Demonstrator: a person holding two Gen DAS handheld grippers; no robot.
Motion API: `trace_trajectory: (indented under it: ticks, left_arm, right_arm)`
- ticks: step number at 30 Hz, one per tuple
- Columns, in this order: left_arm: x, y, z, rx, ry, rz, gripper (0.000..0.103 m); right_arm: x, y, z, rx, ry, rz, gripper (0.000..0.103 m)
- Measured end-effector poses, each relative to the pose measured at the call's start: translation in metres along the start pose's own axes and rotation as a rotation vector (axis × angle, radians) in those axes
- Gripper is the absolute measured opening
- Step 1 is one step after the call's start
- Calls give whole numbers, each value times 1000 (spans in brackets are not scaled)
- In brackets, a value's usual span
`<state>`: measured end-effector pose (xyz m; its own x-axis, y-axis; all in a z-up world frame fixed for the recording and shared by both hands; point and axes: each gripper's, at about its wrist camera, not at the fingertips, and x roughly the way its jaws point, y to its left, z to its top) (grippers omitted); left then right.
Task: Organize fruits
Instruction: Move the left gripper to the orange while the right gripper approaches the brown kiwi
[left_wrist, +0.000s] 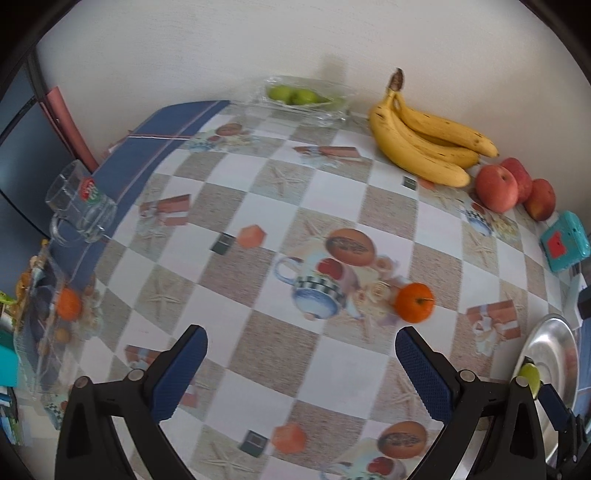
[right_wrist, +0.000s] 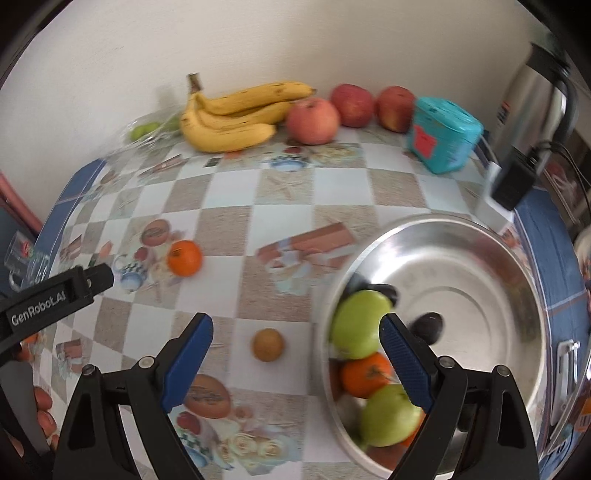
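In the left wrist view my left gripper (left_wrist: 301, 339) is open and holds nothing above the checked tablecloth. A tangerine (left_wrist: 413, 302) lies just beyond its right finger. In the right wrist view my right gripper (right_wrist: 295, 328) is wide open, with nothing gripped. A small brown fruit (right_wrist: 267, 344) lies on the cloth between its fingers. Its right finger hangs over the left edge of the steel bowl (right_wrist: 443, 218). The bowl holds two green apples (right_wrist: 360, 325), an orange (right_wrist: 365, 374) and a dark fruit (right_wrist: 426, 326). The tangerine (right_wrist: 184, 257) sits further left.
Bananas (left_wrist: 424, 144) and three red apples (left_wrist: 496, 188) line the back wall beside a teal box (left_wrist: 563, 240). A glass dish with green fruit (left_wrist: 295, 96) stands at the back. A glass mug (left_wrist: 79, 201) is on the left, and a kettle (right_wrist: 535, 103) at the far right.
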<state>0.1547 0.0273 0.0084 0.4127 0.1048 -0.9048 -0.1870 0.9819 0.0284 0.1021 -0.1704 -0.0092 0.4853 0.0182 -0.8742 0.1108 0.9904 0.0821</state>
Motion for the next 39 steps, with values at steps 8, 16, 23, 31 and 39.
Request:
trace_trajectory:
  ticks: [8,16,23,31,39]
  left_arm:
    - [5,19,2,-40,14,1,103]
    - [14,17,0,-35,38,-11,103]
    - [30,7,-8,-10,85,-19,103]
    - [38,-1,-13,1,108,-36,103]
    - [40,-3,-14,-1,112,-46,103]
  right_arm:
    - [5,36,-1,-86,-7,42,92]
    - [10,49,-2,-104,0,95,92]
    - [17,46,-6,-80,16,126,91]
    - [25,37,-9,-78,22,82,64]
    - [34,26,-11,-51,46,20,42]
